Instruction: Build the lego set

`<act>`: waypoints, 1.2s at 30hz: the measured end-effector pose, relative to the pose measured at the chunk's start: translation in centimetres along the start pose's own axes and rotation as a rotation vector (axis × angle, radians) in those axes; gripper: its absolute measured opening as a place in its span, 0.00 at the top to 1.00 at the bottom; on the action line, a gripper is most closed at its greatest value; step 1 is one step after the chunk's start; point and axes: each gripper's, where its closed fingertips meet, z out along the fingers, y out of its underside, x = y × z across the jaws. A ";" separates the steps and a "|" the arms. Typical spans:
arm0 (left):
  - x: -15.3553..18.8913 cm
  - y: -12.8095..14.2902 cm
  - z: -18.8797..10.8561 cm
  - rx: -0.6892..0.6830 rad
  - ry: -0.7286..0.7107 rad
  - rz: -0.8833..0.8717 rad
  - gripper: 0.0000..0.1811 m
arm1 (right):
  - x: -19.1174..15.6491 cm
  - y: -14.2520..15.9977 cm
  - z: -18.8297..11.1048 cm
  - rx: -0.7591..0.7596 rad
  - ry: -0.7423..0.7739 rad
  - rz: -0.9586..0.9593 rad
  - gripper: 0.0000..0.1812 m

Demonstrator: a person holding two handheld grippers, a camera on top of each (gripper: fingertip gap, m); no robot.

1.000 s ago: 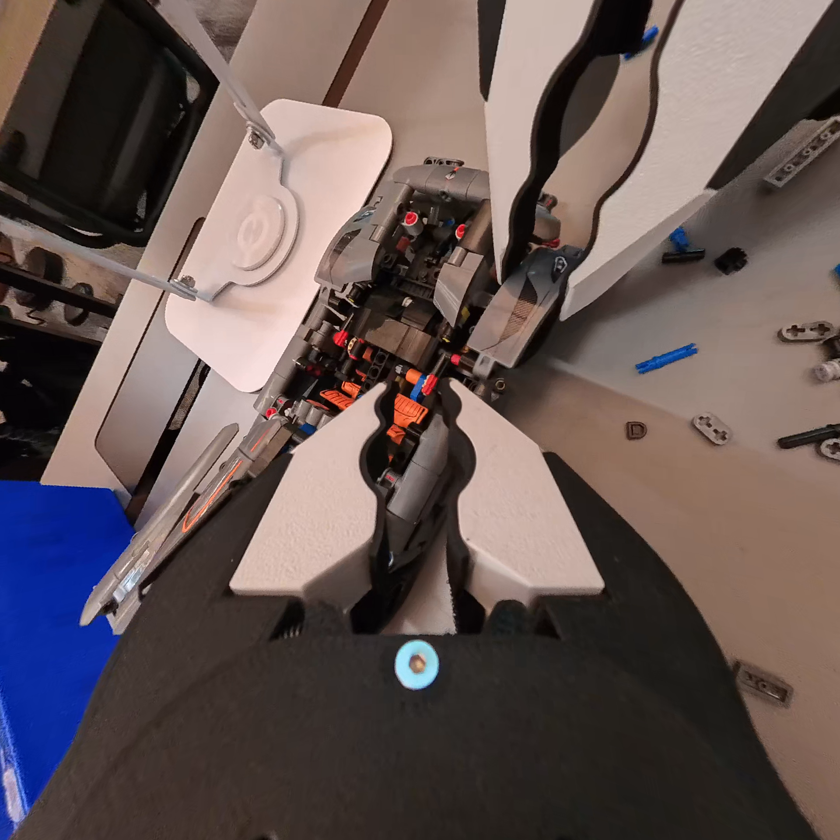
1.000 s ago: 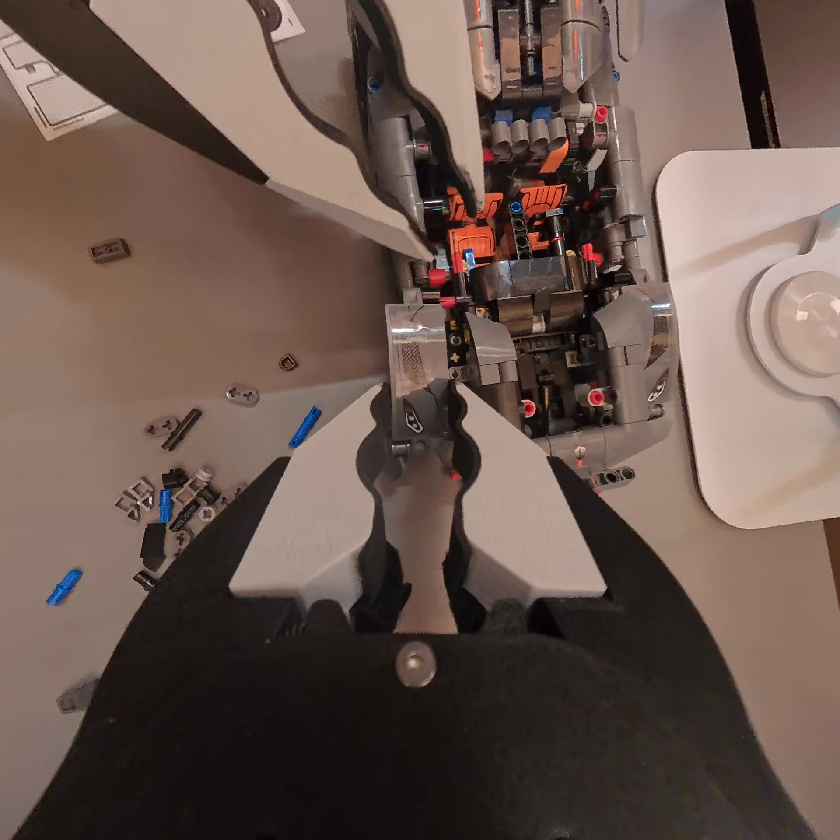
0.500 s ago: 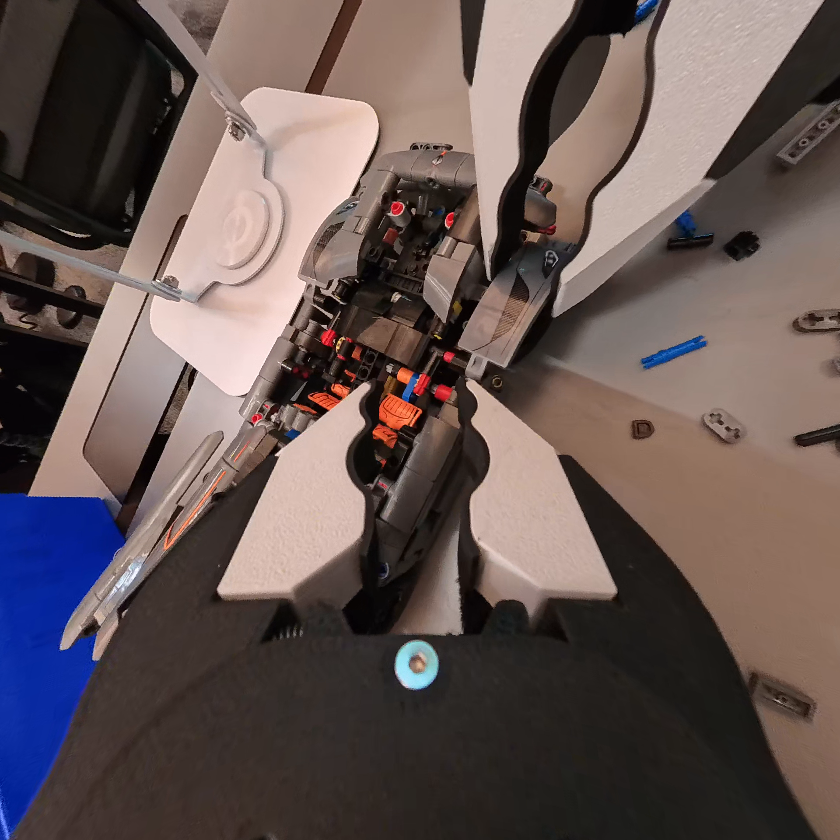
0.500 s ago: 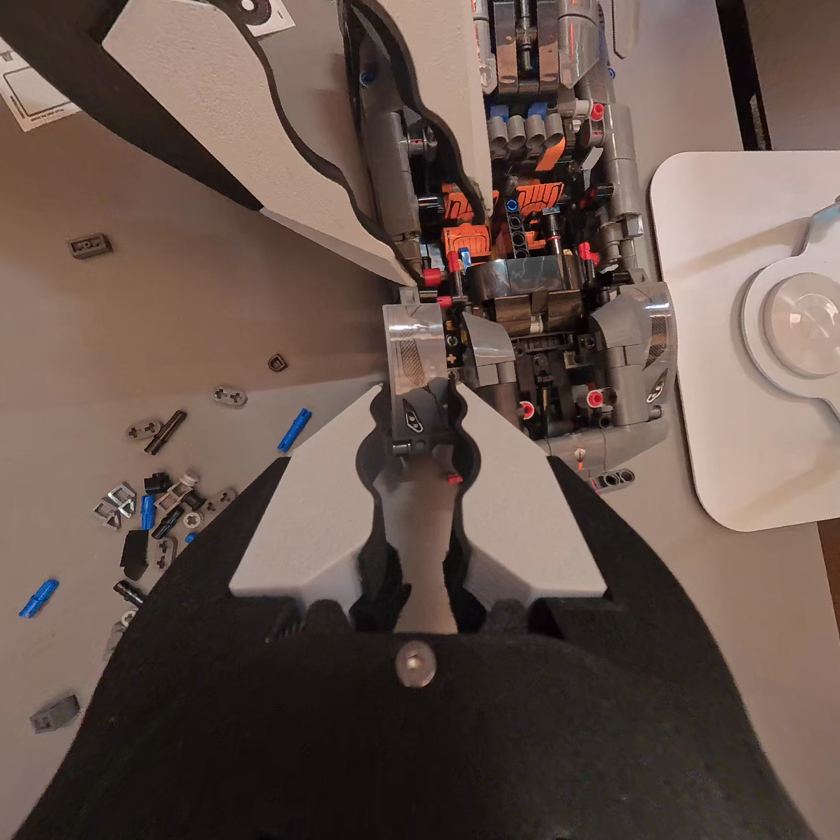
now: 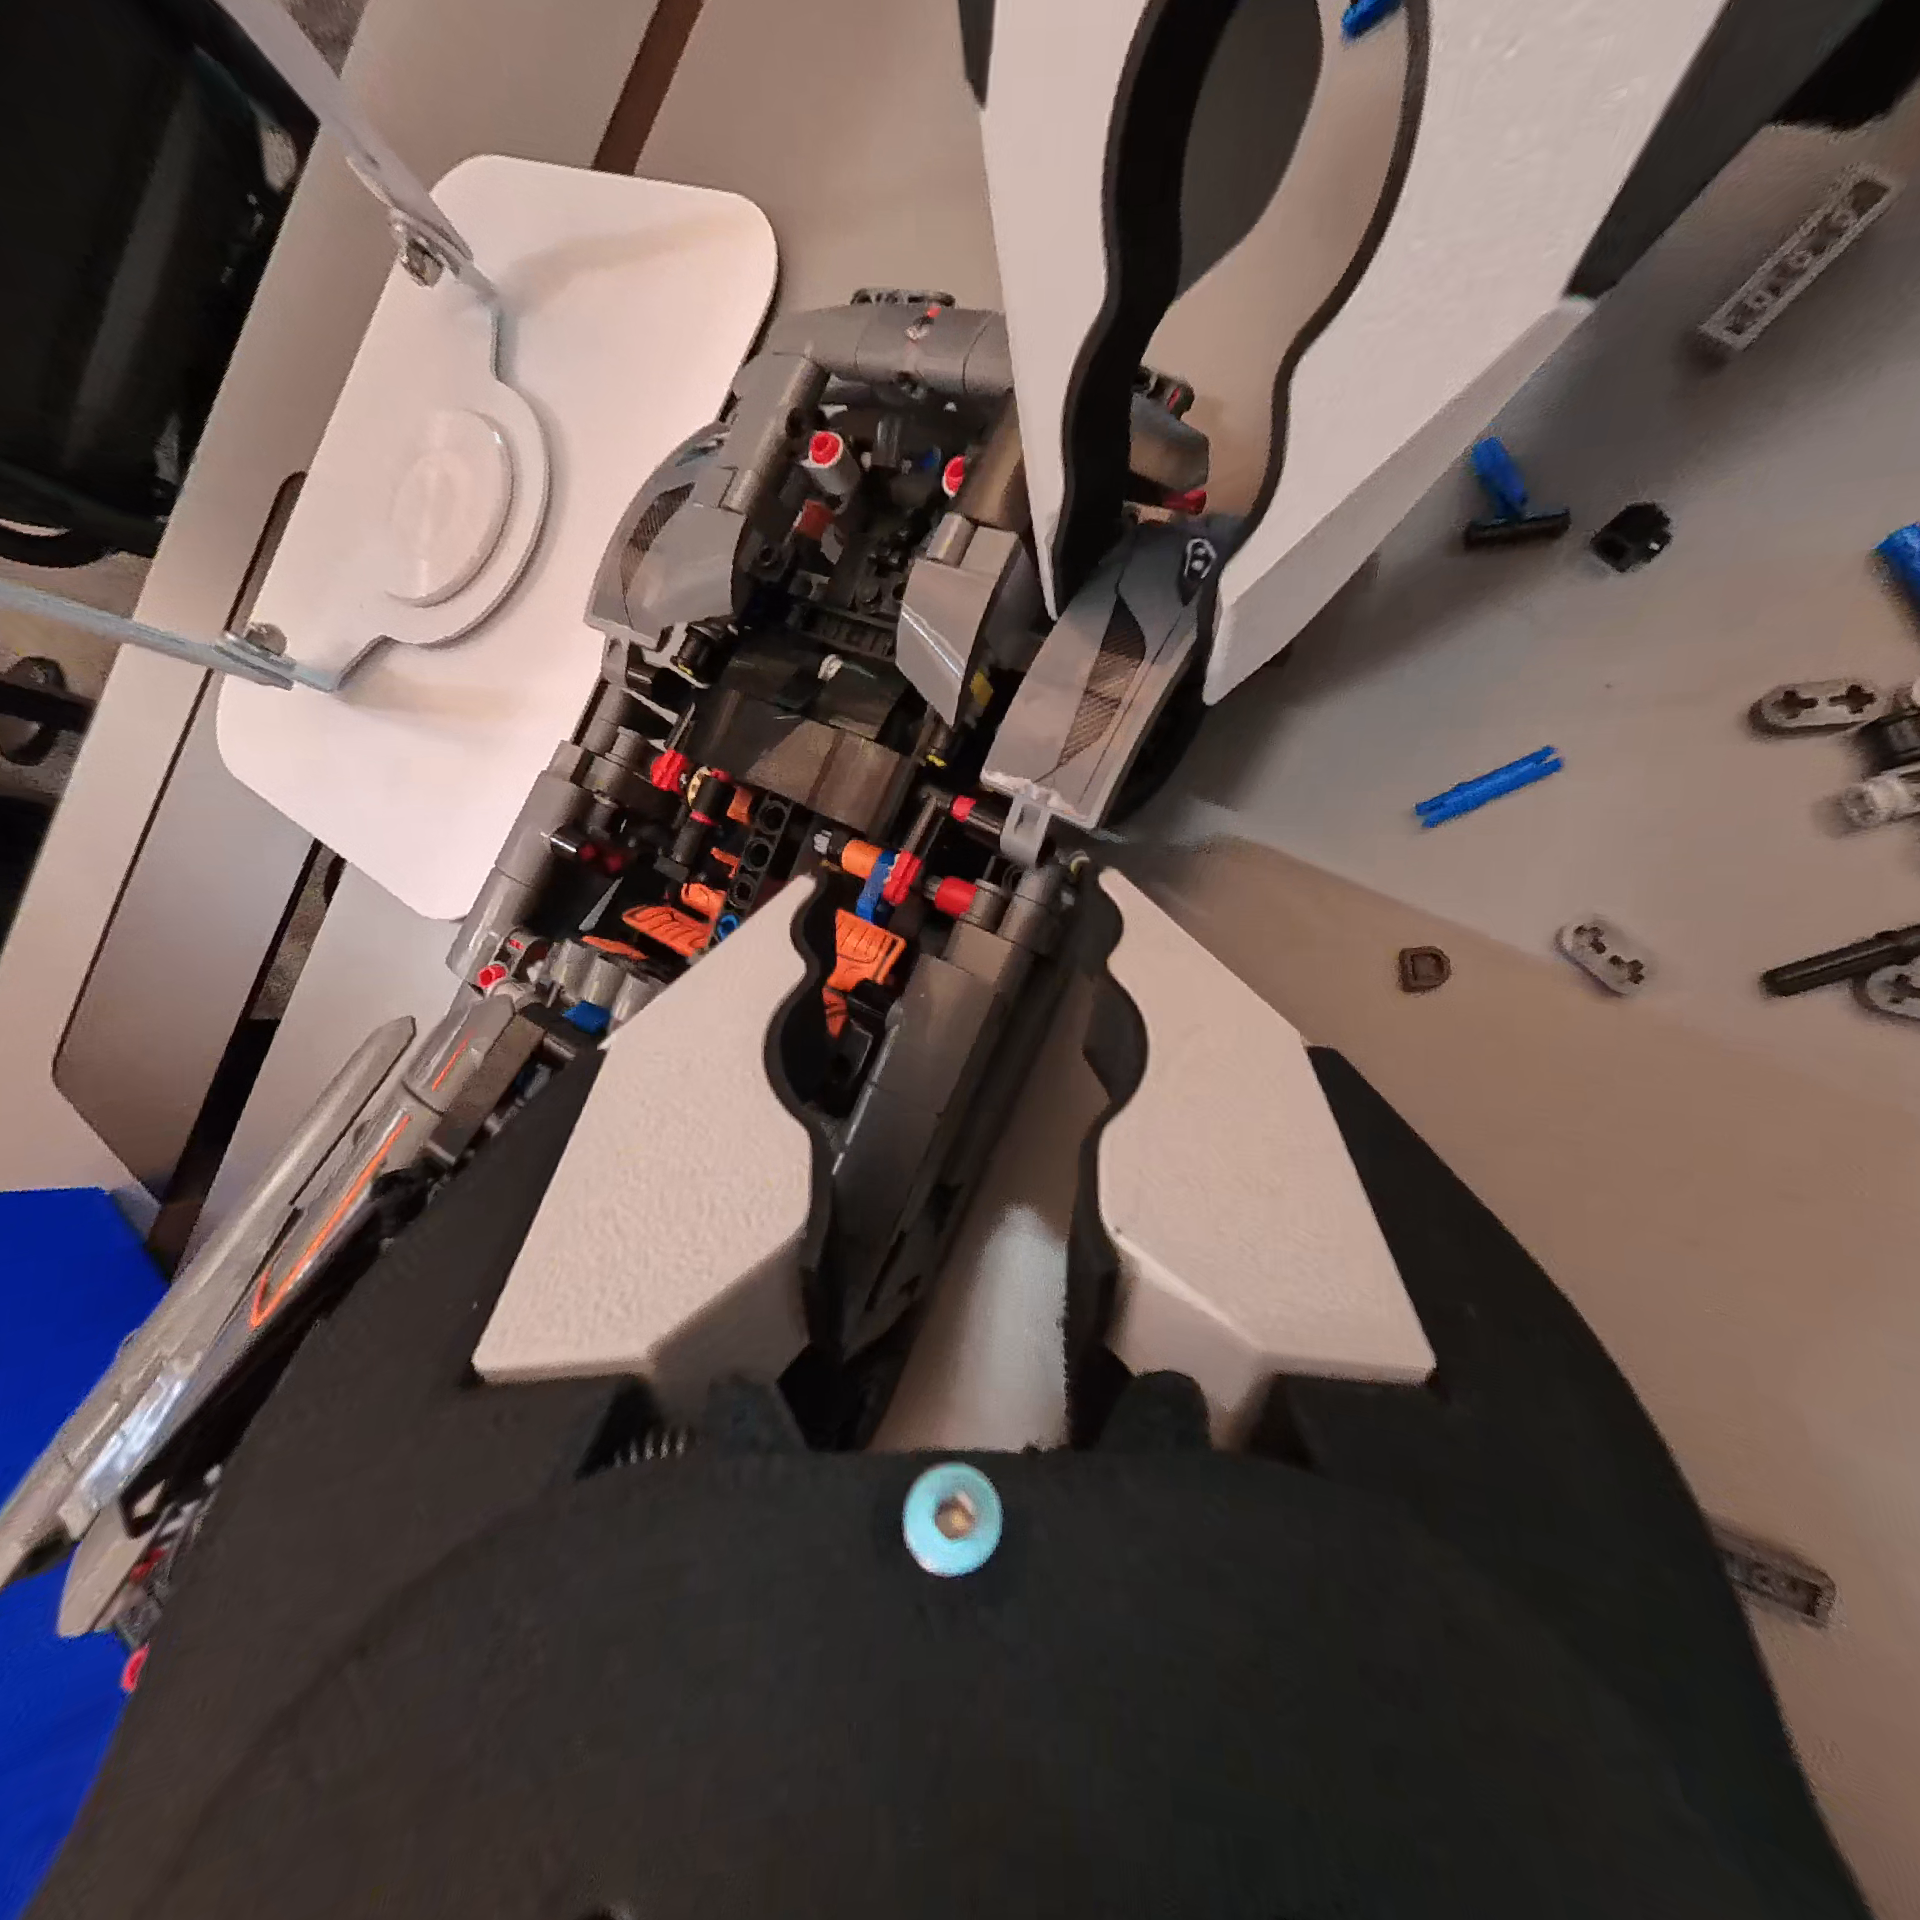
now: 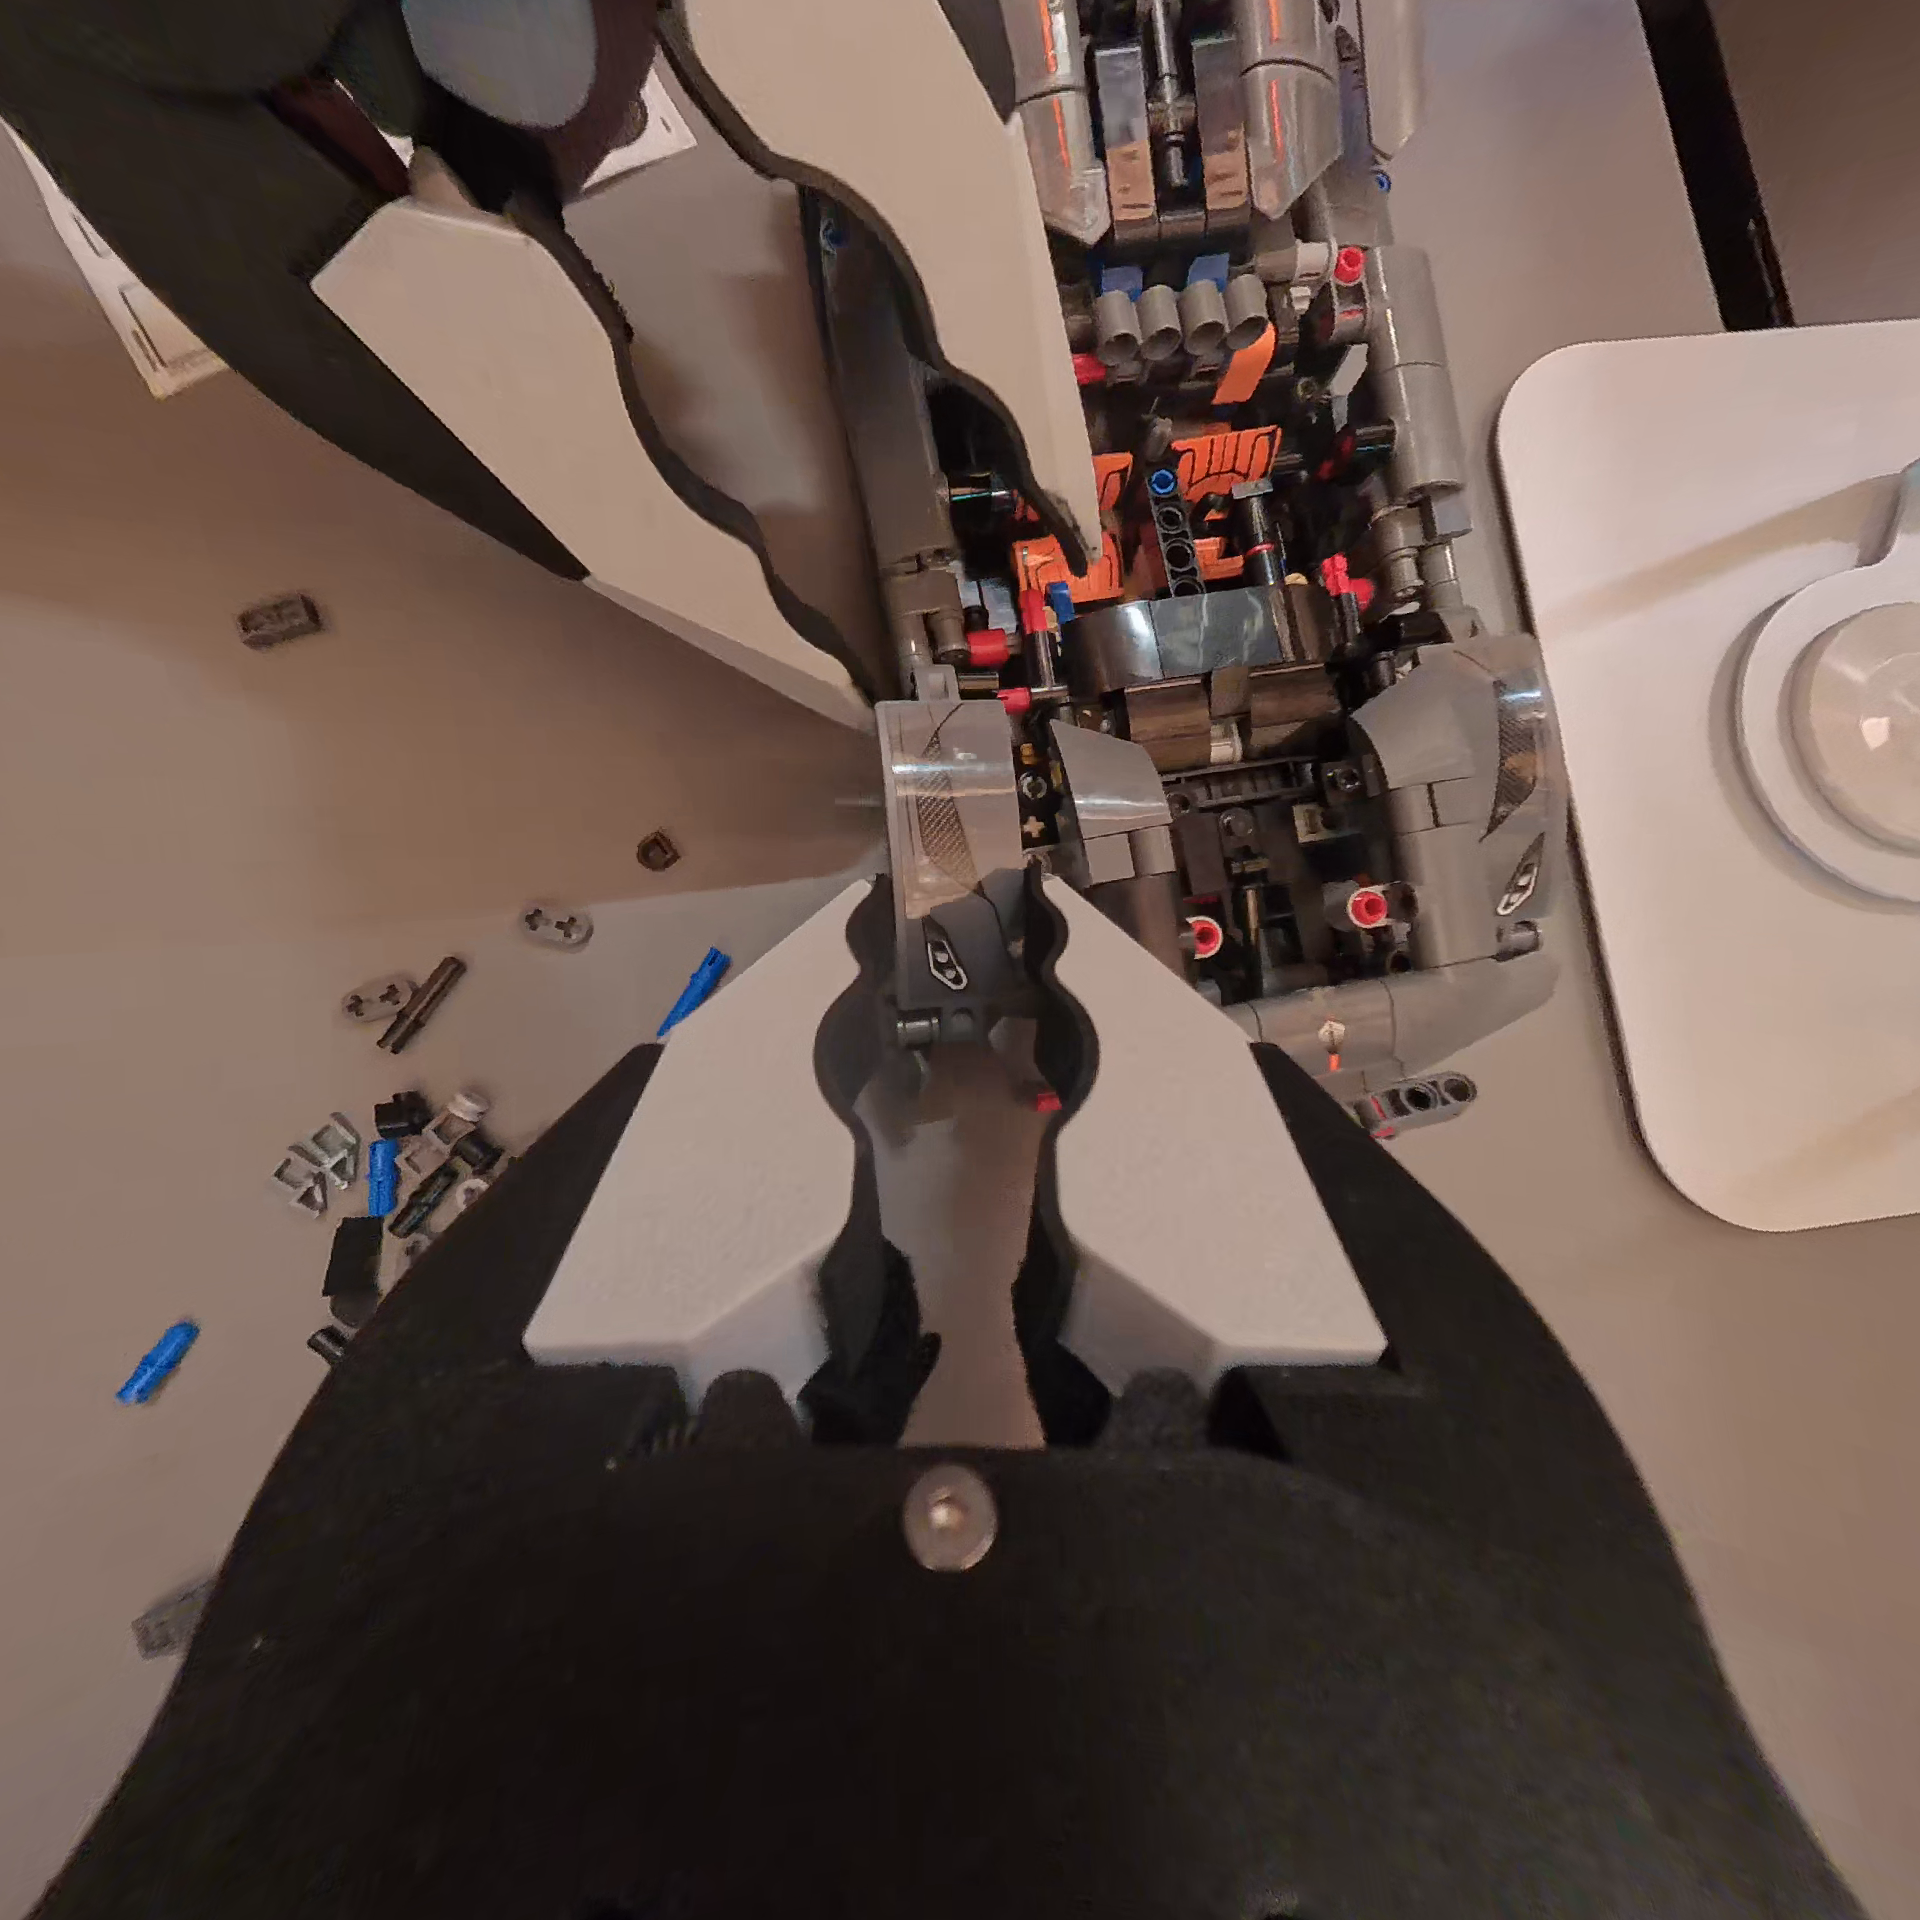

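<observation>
Now the left gripper [image 5: 951, 894] is straddling the grey side sill of the lego car [image 5: 831, 665], jaws parted wider than the sill between them. Beyond its tips, the right gripper [image 6: 956, 883] is clamping the car's grey front fender [image 6: 951, 800]. Farther out, loose pieces [image 6: 395, 1164] are lying scattered left of the right jaws, well apart.

I observed a pale grey table [image 6: 312, 748] under warm indoor light, a white stand base [image 5: 582, 436] resting on it, a blue surface [image 5: 62, 1351] beside it.
</observation>
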 end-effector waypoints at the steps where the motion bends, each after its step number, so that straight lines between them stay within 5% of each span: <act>1: 0.0 -0.2 -0.1 0.011 0.007 0.000 0.76 | 0.0 -0.1 0.0 0.009 -0.016 0.019 0.88; 12: 0.1 0.0 0.3 0.009 0.000 0.025 0.79 | -0.2 -0.1 -0.2 0.036 -0.120 0.127 0.88; 36: 0.0 -0.7 0.7 0.040 -0.051 0.061 0.81 | 0.3 0.4 -0.4 -0.035 -0.023 -0.014 0.88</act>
